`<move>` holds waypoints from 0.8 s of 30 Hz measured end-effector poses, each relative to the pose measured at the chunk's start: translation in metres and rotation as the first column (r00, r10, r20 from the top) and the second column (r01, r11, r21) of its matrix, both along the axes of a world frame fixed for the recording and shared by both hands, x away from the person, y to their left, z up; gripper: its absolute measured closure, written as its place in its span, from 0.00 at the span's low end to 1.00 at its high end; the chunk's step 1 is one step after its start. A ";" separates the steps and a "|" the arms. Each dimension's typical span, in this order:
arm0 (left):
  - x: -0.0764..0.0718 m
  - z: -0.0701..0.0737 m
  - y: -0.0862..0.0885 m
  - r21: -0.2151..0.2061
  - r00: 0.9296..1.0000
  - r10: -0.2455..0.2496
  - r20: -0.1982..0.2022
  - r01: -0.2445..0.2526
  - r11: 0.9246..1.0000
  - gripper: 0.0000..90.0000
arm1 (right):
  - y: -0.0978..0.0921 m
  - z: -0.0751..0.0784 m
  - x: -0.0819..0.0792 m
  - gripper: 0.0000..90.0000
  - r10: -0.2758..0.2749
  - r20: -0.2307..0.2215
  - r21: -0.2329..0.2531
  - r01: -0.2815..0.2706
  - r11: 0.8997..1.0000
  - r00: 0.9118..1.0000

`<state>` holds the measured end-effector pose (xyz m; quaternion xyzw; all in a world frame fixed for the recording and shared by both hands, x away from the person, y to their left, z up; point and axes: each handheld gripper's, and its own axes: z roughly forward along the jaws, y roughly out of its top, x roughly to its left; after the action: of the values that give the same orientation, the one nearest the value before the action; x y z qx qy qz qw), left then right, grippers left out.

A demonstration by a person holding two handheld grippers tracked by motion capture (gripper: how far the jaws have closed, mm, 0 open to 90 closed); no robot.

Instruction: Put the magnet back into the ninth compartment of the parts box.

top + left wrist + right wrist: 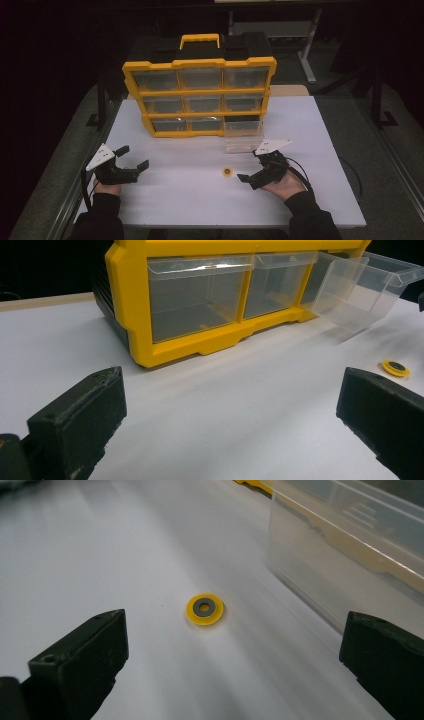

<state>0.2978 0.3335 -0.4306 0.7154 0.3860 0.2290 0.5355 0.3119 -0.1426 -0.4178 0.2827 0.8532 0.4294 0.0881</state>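
Yellow washer near pulled-out clear drawer, both grippers' jaws wide apart, empty.

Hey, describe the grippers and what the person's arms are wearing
Both the left gripper and right gripper are matte black, with two blocky jaws each, a pale grey three-cornered plate on top and a thin black cable trailing back. The person wears dark long sleeves.
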 end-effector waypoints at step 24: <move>0.000 0.000 -0.001 0.000 1.000 0.000 0.004 0.000 1.000 0.00 | 0.025 -0.009 0.005 0.00 0.059 -0.026 -0.033 -0.060 0.998 0.998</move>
<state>0.2978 0.3328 -0.4304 0.7149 0.3848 0.2303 0.5365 0.3169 -0.1172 -0.4265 0.2612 0.8694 0.4136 0.0694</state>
